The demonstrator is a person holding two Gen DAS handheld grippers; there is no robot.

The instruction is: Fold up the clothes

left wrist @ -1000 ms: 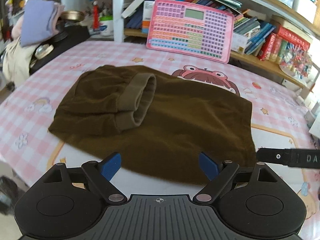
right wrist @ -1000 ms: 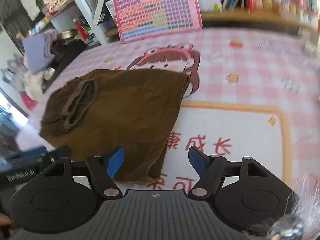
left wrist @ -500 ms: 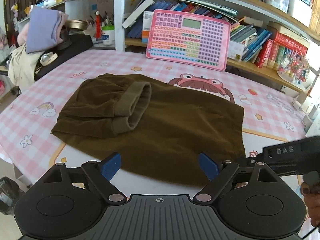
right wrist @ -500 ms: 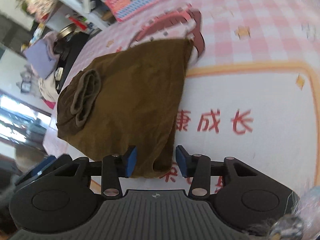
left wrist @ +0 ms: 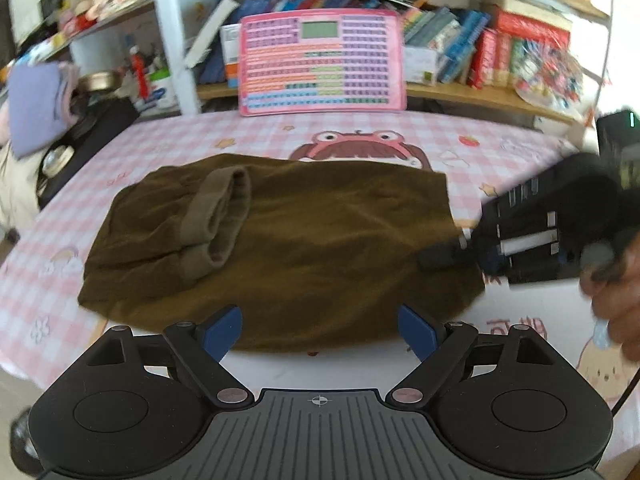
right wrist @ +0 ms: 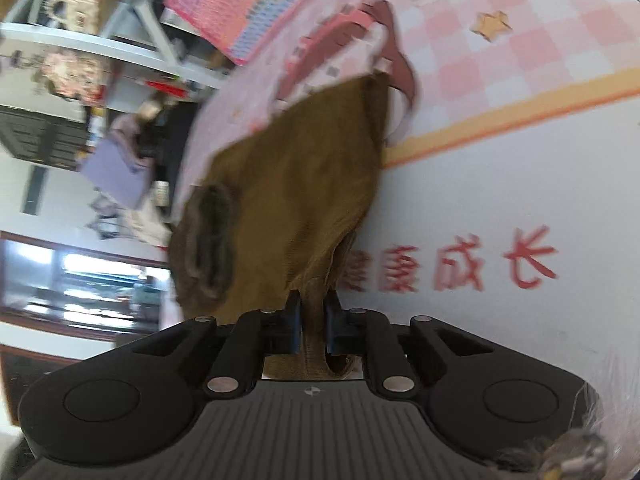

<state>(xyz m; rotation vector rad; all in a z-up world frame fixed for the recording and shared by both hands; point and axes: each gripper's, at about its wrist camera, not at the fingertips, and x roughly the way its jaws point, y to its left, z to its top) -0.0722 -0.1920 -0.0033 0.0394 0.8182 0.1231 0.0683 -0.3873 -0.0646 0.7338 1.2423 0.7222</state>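
1. The left gripper has a matte black body with a ribbed centre plate and a small crosshair mark at 12 o'clock.
2. Its fingers carry blue pads; silver rivets pin the black linkages.
3. The right gripper is built alike, with round embossed discs at 3 and 9 o'clock.

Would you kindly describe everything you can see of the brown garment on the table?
The brown garment is a dark olive-brown piece of soft, finely ribbed cloth, lying mostly flat on the pink checked tablecloth. A sleeve with a lighter ribbed cuff is folded onto its body at one end. At the opposite end, the right claw is closing on the edge, with cloth bunched between its pads. The left claw is open near the garment's near edge, gripping nothing.
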